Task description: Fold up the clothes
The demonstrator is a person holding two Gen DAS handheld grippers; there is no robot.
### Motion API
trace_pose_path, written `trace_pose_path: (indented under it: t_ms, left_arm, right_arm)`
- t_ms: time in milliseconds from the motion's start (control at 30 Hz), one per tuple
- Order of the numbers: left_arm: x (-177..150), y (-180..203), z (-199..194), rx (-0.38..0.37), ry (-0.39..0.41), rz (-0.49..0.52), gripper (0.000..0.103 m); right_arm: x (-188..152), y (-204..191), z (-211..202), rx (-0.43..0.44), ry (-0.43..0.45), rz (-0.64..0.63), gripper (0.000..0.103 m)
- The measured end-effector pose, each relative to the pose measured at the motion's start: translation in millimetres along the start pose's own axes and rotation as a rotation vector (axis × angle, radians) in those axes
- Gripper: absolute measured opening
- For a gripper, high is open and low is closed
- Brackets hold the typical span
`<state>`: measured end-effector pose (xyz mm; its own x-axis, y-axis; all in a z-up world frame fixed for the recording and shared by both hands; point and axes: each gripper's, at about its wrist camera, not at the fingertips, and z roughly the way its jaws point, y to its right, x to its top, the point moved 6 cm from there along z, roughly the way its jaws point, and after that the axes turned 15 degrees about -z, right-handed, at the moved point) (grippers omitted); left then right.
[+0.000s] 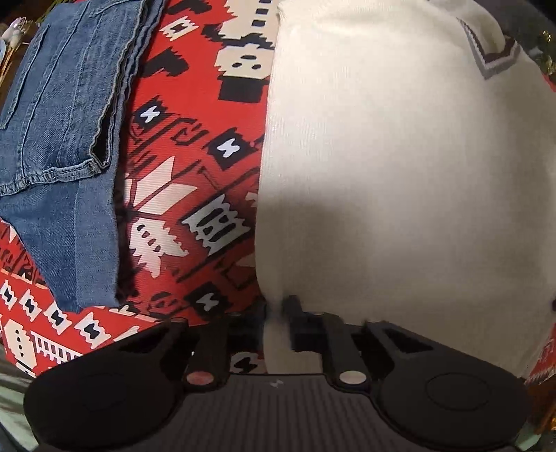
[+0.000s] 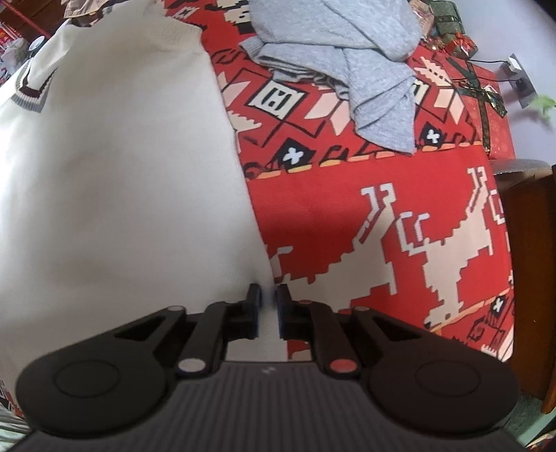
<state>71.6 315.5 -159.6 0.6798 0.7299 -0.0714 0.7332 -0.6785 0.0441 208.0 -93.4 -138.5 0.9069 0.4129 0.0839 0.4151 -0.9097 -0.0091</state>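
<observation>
A cream knitted sweater (image 1: 399, 174) with a striped V-neck lies flat on the red patterned spread (image 1: 194, 156). My left gripper (image 1: 272, 313) points down over the sweater's near left corner. Its jaws stand a little apart with the cloth's edge in the gap, not pinched. In the right wrist view the same sweater (image 2: 121, 191) fills the left half. My right gripper (image 2: 268, 295) hangs over its near right edge. A narrow gap shows between the fingers, with white cloth below it and nothing gripped.
Folded blue denim (image 1: 62, 139) lies on the spread left of the sweater. A crumpled grey garment (image 2: 347, 62) lies at the far right on the spread (image 2: 365, 180). Wrapped gift boxes (image 2: 448, 21) sit beyond it. Dark wooden furniture (image 2: 531, 278) stands past the spread's right edge.
</observation>
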Motion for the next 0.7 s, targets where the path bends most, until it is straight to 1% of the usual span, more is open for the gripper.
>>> trace_pose_path:
  t_ms: [33, 67, 167, 233, 333, 367, 400, 500, 567, 700]
  left_arm:
    - [2, -1, -5, -0.008, 0.006, -0.005, 0.029]
    - [4, -2, -9, -0.015, 0.012, -0.009, 0.031]
    - [16, -2, -24, -0.035, 0.044, -0.019, 0.034]
    - [27, 0, -35, -0.048, 0.074, -0.018, 0.034]
    - [48, 9, -50, -0.069, 0.14, 0.013, 0.034]
    - [52, 9, -55, -0.078, 0.16, 0.026, 0.034]
    - [62, 15, -60, -0.093, 0.18, 0.04, 0.034]
    - [107, 31, -62, -0.135, 0.235, 0.07, 0.034]
    - [137, 47, -62, -0.165, 0.27, 0.092, 0.037]
    - [193, 88, -59, -0.193, 0.345, 0.149, 0.038]
  right_arm:
    - [0, 1, -5, 0.0, 0.007, 0.0, 0.018]
    - [2, 1, -11, -0.001, 0.015, -0.004, 0.02]
    - [11, 0, -31, -0.004, 0.047, -0.024, 0.028]
    - [25, 5, -40, -0.003, 0.081, -0.042, 0.029]
    - [66, 3, -43, 0.0, 0.131, -0.069, 0.029]
    - [83, 2, -41, 0.002, 0.152, -0.082, 0.029]
    - [100, 0, -39, 0.004, 0.173, -0.096, 0.029]
    - [151, -4, -41, 0.023, 0.246, -0.15, 0.029]
    - [186, -9, -42, 0.022, 0.288, -0.191, 0.03]
    - [247, -20, -37, 0.037, 0.356, -0.238, 0.03]
